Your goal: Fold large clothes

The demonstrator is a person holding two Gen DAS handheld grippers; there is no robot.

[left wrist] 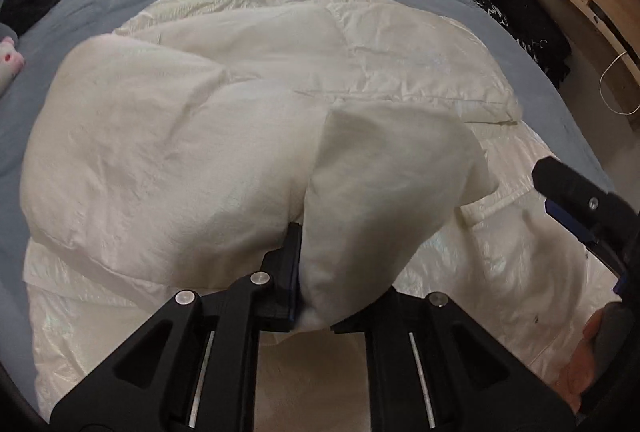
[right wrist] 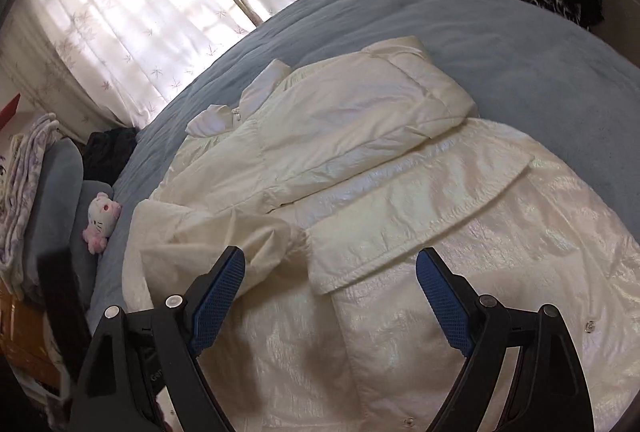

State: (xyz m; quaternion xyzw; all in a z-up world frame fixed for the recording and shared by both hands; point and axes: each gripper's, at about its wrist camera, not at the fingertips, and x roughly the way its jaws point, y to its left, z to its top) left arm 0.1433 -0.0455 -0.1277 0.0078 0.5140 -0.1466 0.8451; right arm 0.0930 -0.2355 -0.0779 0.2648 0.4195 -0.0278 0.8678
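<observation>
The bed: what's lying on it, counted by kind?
White padded coat: 1
Pink-and-white plush toy: 1
Dark garment by the curtain: 1
Total on the blue bed: 3

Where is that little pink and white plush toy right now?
The plush toy lies at the left edge of the blue bed, beside a grey pillow and left of the white coat; the left wrist view catches it at its far left.

Cream padded coat [right wrist: 360,168] spread on bed, sleeves folded inward.
</observation>
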